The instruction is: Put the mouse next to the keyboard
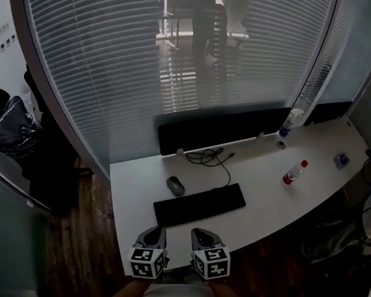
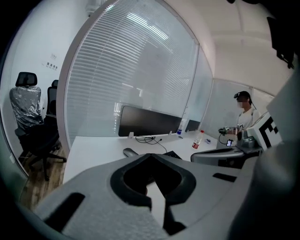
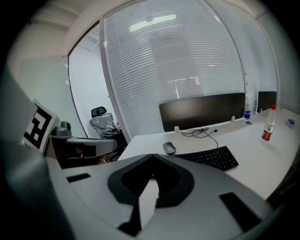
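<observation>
Lying near the left edge of the desk, just behind the keyboard, the mouse looks light, hard and slippery; pinch its sides. The left gripper and right gripper hover pressed together, empty.

Dark screen at centre, tangled cable just below; red-capped bottle at right; wrapped chair far left.

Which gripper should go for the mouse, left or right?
Left, probably. The mouse lies beyond the left end of the keyboard, closer in line with the left gripper. The right gripper would have to reach diagonally across the keys. Both are shut and empty.
</observation>
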`<state>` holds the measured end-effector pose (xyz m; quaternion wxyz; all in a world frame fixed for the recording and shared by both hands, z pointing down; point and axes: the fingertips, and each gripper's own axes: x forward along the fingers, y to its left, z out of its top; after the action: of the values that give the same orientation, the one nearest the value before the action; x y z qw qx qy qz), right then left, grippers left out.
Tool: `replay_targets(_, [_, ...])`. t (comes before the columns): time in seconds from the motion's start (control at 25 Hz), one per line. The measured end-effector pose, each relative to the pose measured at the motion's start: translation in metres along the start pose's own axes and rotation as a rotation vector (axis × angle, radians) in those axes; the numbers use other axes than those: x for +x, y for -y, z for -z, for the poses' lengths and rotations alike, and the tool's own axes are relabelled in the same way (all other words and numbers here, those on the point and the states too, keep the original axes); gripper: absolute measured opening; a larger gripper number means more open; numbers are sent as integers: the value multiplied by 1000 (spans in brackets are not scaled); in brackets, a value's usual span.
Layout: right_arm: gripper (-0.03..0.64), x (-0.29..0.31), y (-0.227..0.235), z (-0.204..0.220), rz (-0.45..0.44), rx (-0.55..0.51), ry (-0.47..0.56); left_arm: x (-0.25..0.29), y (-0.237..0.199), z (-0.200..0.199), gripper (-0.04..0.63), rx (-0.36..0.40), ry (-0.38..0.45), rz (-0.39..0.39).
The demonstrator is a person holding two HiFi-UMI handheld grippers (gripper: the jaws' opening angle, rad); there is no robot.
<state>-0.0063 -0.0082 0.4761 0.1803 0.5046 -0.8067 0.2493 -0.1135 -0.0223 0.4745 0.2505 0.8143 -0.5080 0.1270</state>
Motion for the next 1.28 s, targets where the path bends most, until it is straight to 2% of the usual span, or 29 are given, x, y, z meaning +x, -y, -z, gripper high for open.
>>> replay_targets(0.36, [3, 21, 19, -15, -46, -32, -15, 23, -1, -6, 5, -8, 5, -40])
replay_targets(0.76, [3, 58, 28, -14, -66, -68, -66, 48, -29, -4, 5, -19, -14, -65])
replay_targets(1.28, [3, 148, 54, -27, -61, -93, -96, 101, -77, 2, 5, -4, -44, -95])
